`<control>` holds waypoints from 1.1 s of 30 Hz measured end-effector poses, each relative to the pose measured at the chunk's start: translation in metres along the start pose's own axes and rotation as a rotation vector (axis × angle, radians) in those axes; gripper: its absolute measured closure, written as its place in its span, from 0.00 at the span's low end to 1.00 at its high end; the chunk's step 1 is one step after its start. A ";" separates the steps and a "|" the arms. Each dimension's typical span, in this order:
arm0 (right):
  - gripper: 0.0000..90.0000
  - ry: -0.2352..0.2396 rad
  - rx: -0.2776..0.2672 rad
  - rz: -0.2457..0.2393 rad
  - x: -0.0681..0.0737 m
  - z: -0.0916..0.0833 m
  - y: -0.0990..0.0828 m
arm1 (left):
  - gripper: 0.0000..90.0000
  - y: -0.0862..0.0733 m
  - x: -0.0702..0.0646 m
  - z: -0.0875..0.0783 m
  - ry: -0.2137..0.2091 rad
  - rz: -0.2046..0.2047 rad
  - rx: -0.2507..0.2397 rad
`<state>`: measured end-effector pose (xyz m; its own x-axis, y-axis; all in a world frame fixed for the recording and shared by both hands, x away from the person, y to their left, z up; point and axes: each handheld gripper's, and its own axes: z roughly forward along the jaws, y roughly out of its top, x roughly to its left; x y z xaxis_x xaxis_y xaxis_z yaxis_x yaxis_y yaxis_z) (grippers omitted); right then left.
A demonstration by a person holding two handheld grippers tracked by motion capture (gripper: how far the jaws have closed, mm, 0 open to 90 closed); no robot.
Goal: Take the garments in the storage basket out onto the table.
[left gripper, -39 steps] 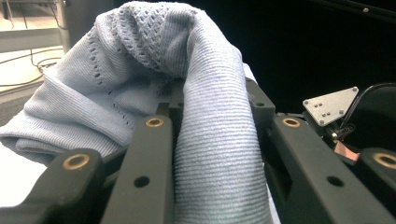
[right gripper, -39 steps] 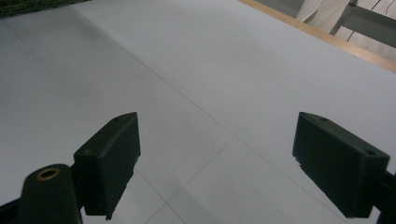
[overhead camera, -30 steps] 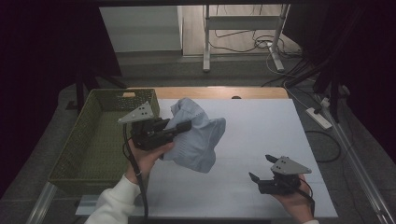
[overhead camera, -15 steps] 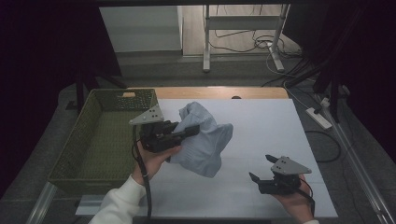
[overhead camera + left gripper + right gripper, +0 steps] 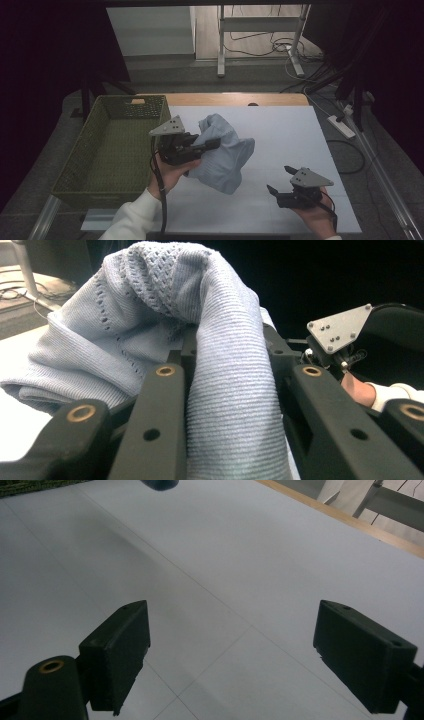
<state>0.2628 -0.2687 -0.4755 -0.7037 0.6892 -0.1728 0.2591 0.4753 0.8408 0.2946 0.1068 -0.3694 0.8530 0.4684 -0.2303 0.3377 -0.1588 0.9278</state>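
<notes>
Basket [image 5: 107, 150] green wire, beside table [image 5: 280, 130], blue knit cloth [image 5: 222, 157] outside it

Basket [image 5: 107, 150] left on table [image 5: 285, 135]; sweater [image 5: 222, 155] right of basket.

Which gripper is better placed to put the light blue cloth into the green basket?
Left. The left gripper is shut on the cloth beside the basket; the right gripper is open, away.
</notes>
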 end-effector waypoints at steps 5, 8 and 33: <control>0.17 0.000 -0.002 0.001 0.000 0.000 0.000 | 0.79 -0.003 0.000 0.004 -0.006 -0.005 0.013; 0.17 0.001 -0.003 0.003 -0.001 -0.001 0.000 | 0.79 -0.005 0.002 0.007 -0.008 -0.009 0.021; 0.17 -0.001 0.005 -0.003 -0.001 0.000 -0.001 | 0.78 -0.034 0.015 0.042 -0.046 -0.035 0.140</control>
<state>0.2633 -0.2697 -0.4762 -0.7037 0.6885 -0.1755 0.2604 0.4797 0.8379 0.3124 0.0821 -0.4168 0.8559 0.4358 -0.2784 0.4172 -0.2636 0.8698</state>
